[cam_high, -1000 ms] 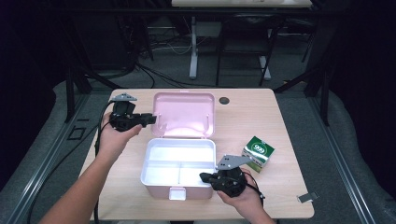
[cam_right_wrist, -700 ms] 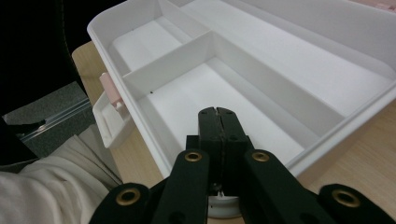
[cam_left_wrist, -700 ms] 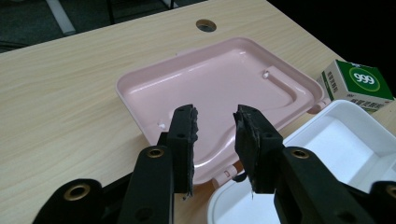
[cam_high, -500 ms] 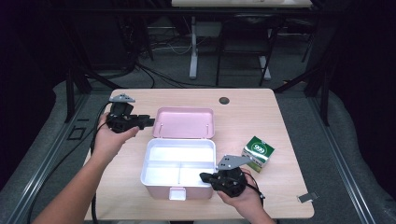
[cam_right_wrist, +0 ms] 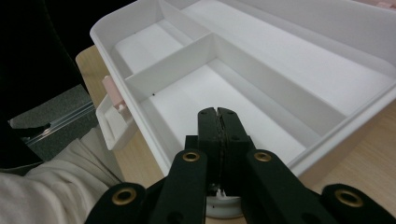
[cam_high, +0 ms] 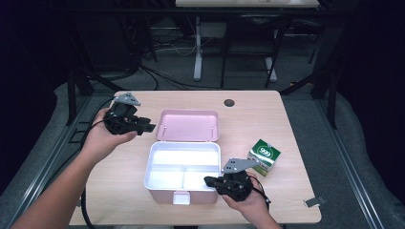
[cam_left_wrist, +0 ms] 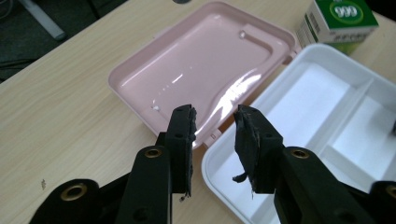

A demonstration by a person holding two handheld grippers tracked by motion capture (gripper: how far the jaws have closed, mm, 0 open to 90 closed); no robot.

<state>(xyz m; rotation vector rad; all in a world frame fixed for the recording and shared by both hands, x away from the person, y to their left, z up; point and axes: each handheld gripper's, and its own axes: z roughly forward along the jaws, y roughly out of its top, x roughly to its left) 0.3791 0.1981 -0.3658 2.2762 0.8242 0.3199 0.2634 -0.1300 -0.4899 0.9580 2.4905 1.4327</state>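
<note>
The white box is set near the front edge of the worktop, about midway along it, and its pink lid is thrown fully back, inner face up, flat on the wood behind. The right tool is clamped shut on the box's right front wall, its jaws pressed together over the rim in the right gripper view; the box is judged to be steadied this way while the lid is handled. The left tool is held just off the lid's left edge with its jaws narrowly parted and nothing between them, as if the lid had been let go. Three compartments are seen in the box, one long and two short, all bare. A small green carton stands beside the box toward the right edge, possibly meant for loading.
</note>
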